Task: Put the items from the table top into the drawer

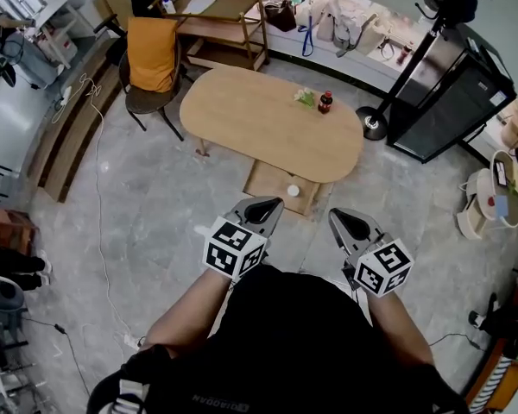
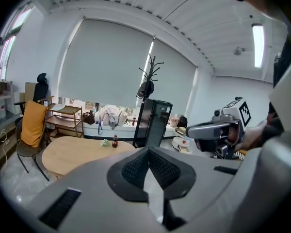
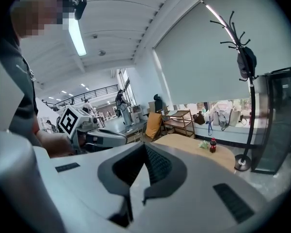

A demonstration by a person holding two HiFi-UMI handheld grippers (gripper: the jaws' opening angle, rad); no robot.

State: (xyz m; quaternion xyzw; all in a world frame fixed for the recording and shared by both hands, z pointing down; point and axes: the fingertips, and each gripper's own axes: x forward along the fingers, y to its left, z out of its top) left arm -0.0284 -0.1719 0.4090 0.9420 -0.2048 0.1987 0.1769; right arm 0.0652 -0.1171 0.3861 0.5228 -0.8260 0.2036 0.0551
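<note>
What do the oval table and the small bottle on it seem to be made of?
Table: likely wood or wood-look laminate, matte; even pale tan top, no glare.
Bottle: probably plastic, dark drink, red cap and label; too small to be sure.

open floor (image 1: 155, 222) before table (image 1: 259, 128), chair (image 1: 151, 76) left, stand (image 1: 373, 123) right

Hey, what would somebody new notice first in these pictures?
Two shut, empty grippers with marker cubes fill the head view's lower middle: the left gripper and the right gripper. Beyond them stands an oval wooden table holding a red-capped bottle and a green item near its far right end.
</note>
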